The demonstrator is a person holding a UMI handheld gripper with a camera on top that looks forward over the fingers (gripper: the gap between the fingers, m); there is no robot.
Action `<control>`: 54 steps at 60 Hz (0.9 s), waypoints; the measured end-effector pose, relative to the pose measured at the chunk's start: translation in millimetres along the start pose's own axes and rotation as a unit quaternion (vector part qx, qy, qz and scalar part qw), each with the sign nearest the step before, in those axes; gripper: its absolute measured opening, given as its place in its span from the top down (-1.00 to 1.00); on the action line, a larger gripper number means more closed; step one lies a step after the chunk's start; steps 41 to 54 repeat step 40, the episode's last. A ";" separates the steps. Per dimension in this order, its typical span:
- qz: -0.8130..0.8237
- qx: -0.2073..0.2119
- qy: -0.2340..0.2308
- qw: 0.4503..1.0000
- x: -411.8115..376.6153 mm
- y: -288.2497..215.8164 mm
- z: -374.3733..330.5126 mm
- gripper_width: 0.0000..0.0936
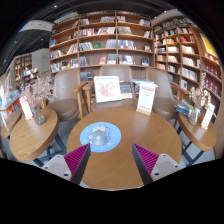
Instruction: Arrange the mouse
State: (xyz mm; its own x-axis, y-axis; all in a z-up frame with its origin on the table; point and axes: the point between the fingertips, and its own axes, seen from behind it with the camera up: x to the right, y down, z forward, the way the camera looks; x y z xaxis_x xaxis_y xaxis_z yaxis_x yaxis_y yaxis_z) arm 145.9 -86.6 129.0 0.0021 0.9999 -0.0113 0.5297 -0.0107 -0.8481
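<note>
A pale grey mouse (100, 133) rests on a round light-blue mouse mat (100, 136) on a round wooden table (115, 165). My gripper (112, 160) hovers over the table's near part, open, with nothing between its fingers. The mouse and mat lie just beyond the pink pads (78, 157), a little nearer the left finger. Bare wood shows between the fingers.
Two upright sign boards (107, 89) (146, 97) stand at the table's far edge. A second round table (30, 137) sits to the left, another (197, 132) to the right. Chairs (67, 100) and bookshelves (110, 45) line the back.
</note>
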 end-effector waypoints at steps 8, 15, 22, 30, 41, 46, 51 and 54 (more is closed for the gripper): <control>-0.001 0.005 0.016 1.000 25.6 17.2 -55.4 -0.82; -0.010 0.016 0.022 1.000 38.0 31.3 -91.4 -0.82; -0.022 0.026 0.037 0.999 50.5 43.3 -113.3 -0.82; -0.020 0.025 0.030 0.999 52.9 49.0 -121.7 -0.83; -0.015 0.033 0.026 0.999 57.1 44.6 -127.6 -0.83; -0.015 0.033 0.026 0.999 57.1 44.6 -127.6 -0.83; -0.015 0.033 0.026 0.999 57.1 44.6 -127.6 -0.83; -0.015 0.033 0.026 0.999 57.1 44.6 -127.6 -0.83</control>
